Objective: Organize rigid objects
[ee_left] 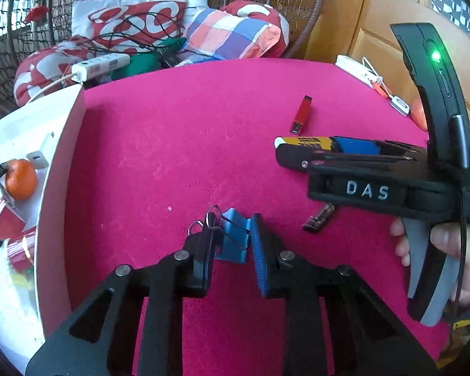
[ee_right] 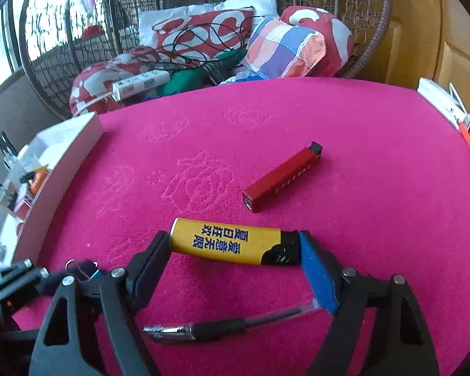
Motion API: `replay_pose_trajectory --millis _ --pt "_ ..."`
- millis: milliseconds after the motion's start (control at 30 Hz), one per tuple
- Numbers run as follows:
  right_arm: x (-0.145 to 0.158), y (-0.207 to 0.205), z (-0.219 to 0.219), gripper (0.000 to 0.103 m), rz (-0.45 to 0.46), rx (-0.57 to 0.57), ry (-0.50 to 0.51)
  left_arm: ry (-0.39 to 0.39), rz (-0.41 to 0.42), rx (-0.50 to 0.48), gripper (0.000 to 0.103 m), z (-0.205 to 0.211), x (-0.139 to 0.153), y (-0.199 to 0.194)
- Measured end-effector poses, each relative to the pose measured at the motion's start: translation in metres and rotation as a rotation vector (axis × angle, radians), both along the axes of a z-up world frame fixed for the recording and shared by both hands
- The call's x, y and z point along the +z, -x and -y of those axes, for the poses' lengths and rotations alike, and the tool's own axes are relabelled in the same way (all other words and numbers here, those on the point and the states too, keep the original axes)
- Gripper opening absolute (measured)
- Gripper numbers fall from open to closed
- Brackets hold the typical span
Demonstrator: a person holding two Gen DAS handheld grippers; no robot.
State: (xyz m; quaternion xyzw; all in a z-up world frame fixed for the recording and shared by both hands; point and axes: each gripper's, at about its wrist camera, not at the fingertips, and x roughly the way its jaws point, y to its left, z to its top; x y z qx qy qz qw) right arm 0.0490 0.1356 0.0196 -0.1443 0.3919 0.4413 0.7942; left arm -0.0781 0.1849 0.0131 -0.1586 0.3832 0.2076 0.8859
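Two grippers work over one pink cloth (ee_right: 297,119): left gripper (ee_left: 232,244) clamps one blue binder clip (ee_left: 233,238); right gripper (ee_right: 232,250) brackets one yellow lighter (ee_right: 225,244), pads touching its ends. One red stick (ee_right: 282,177) lies just beyond, one pen (ee_right: 203,329) beneath.

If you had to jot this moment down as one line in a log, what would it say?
left gripper: shut on blue binder clip | right gripper: jaws around yellow lighter | red stick, pen: loose on pink cloth

Lighter (ee_right: 232,246) before stick (ee_right: 282,177) — pen (ee_right: 210,329) nearest, box (ee_right: 62,169) left
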Motion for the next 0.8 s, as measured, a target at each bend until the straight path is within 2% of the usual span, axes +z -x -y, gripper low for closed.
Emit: replay_pose_trajectory --millis 133,333,567,600,633,667,700,733,800 --pt "0.004 0.000 0.012 0.081 -0.023 -0.011 -0.037 0.018 0.040 0.014 0.007 -0.002 0.007 0.008" --pt "0.016 0.001 0.023 0.081 -0.030 -0.020 -0.088 0.009 0.100 0.033 0.006 -0.001 0.025 0.019" --pt "0.020 -0.001 0.030 0.081 -0.043 -0.027 -0.117 0.028 0.084 0.041 0.007 -0.004 0.022 0.024" --pt "0.020 -0.002 0.031 0.081 -0.047 -0.027 -0.120 0.021 0.079 0.040 0.016 -0.002 0.020 0.024" --pt "0.020 -0.002 0.033 0.081 -0.052 -0.026 -0.123 0.004 0.065 0.038 0.039 0.000 0.018 0.023" --pt "0.020 -0.003 0.033 0.081 -0.056 -0.025 -0.126 -0.006 0.059 0.039 0.056 0.001 0.017 0.023" --pt "0.019 -0.003 0.033 0.081 -0.062 -0.023 -0.128 -0.018 0.059 0.044 0.083 0.002 0.016 0.023" --pt "0.019 -0.003 0.034 0.081 -0.066 -0.021 -0.130 -0.028 0.063 0.051 0.087 0.004 0.014 0.023" --pt "0.018 -0.003 0.034 0.081 -0.073 -0.014 -0.134 -0.027 0.056 0.043 0.087 0.006 0.011 0.022"
